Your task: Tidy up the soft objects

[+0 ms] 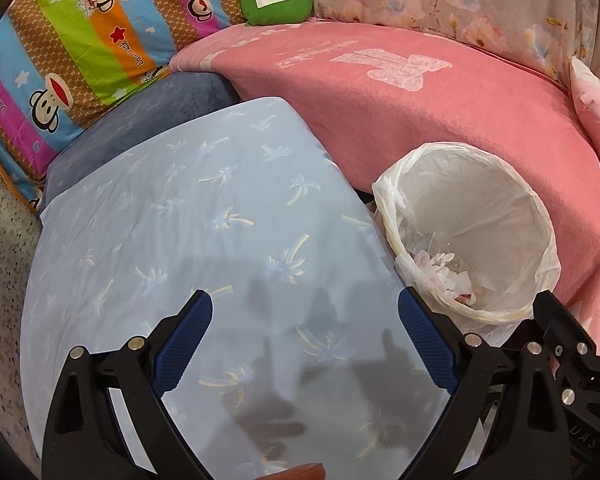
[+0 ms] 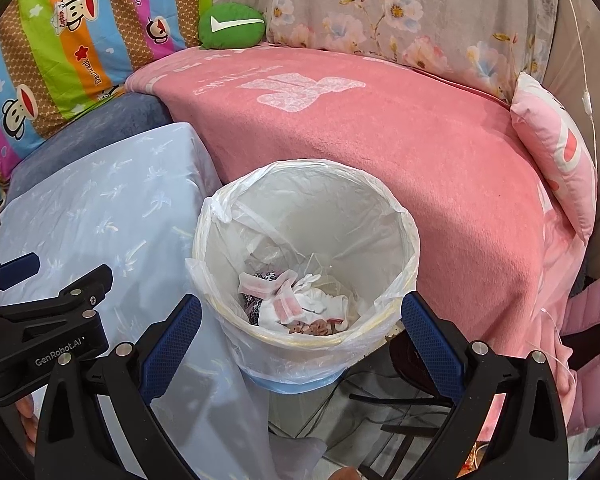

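A white bin [image 2: 306,216] lined with a clear plastic bag stands between a light blue cloth-covered surface [image 1: 204,220] and a pink blanket [image 2: 380,132]. Crumpled soft items [image 2: 296,300], white, pink and patterned, lie at the bin's bottom. My right gripper [image 2: 302,324] hangs open over the bin's near rim, nothing between its fingers. My left gripper [image 1: 304,328] is open above the light blue cloth, empty; the bin [image 1: 466,232] sits to its right. The left gripper's body [image 2: 40,320] shows at the left edge of the right wrist view.
A green plush cushion [image 2: 232,26] rests at the back of the pink blanket [image 1: 420,92]. A striped monkey-print quilt [image 1: 72,44] lies at back left, a floral cover [image 2: 400,16] behind, a pink pillow [image 2: 556,148] at right. Dark wire framing [image 2: 380,412] sits below the bin.
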Available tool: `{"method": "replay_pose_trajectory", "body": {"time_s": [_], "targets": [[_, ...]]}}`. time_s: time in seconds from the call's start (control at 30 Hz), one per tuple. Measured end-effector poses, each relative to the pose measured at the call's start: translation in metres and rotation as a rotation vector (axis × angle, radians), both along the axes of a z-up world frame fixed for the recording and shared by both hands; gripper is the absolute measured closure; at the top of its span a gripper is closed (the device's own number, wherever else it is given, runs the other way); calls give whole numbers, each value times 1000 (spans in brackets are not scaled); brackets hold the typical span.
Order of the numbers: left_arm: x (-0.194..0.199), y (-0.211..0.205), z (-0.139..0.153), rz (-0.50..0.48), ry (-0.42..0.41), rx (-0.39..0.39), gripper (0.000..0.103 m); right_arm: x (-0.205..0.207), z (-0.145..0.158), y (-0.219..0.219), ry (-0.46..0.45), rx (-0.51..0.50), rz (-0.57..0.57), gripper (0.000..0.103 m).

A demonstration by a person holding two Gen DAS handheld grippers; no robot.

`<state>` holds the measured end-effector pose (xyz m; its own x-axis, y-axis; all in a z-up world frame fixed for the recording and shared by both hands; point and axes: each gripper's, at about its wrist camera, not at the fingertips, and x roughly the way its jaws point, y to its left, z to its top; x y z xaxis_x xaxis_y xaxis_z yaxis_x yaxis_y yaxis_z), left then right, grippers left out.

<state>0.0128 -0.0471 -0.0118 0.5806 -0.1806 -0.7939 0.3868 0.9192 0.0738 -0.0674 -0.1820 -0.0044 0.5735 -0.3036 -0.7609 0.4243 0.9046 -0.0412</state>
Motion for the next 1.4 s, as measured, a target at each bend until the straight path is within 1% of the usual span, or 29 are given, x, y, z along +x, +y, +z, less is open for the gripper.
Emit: {"method": "replay_pose_trajectory", "body": {"time_s": [0.5,0.8,1.13,1.4], "targets": [[-3,-3,-1,16,1,20,13,-2,-4,0,0,4,5,5],[-4,-5,1,15,-11,35,13,-2,-4,0,-1,5,6,5],[-6,-5,1,15,-16,38,13,-2,-4,1,4,5,5,5],[-6,-3,-1,34,-13,38,13,-2,-5,2,10,7,10,5]]}}
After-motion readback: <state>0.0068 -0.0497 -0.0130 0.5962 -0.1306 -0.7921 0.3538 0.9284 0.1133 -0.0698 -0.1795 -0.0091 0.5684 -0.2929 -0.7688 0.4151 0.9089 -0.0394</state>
